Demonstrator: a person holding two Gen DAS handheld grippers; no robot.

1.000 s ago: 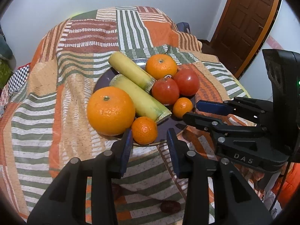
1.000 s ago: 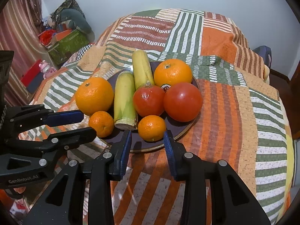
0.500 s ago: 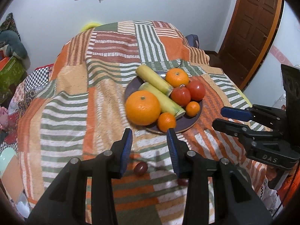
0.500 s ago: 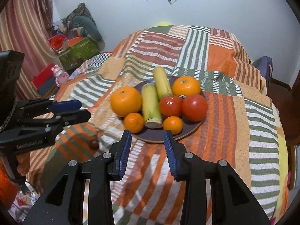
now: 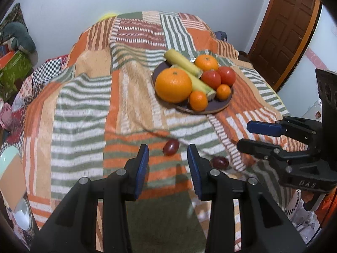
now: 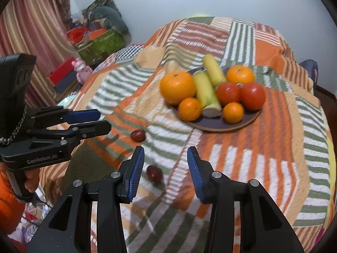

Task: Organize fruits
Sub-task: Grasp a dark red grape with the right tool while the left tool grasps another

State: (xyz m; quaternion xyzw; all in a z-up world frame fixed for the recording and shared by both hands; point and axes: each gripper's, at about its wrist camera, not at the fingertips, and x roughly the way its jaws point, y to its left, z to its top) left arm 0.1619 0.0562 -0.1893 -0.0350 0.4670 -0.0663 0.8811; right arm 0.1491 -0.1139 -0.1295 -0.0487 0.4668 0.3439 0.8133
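Jaws on both grippers stand spread and empty. Nearest the left gripper point(image 5: 167, 162) lies one small dark red fruit point(image 5: 171, 146) on the bed's quilt point(image 5: 82, 105), just ahead between the jaw tips, long axis slanting up to the right. A second dark fruit point(image 6: 154, 173) sits just ahead of the right gripper point(image 6: 165, 168), toward its left jaw. Each hand looks nearer its own fruit. Farther off, the plate point(image 6: 249, 121) holds oranges, tomatoes and two long yellow pieces. Only the right view shows the plate's right rim unobstructed.
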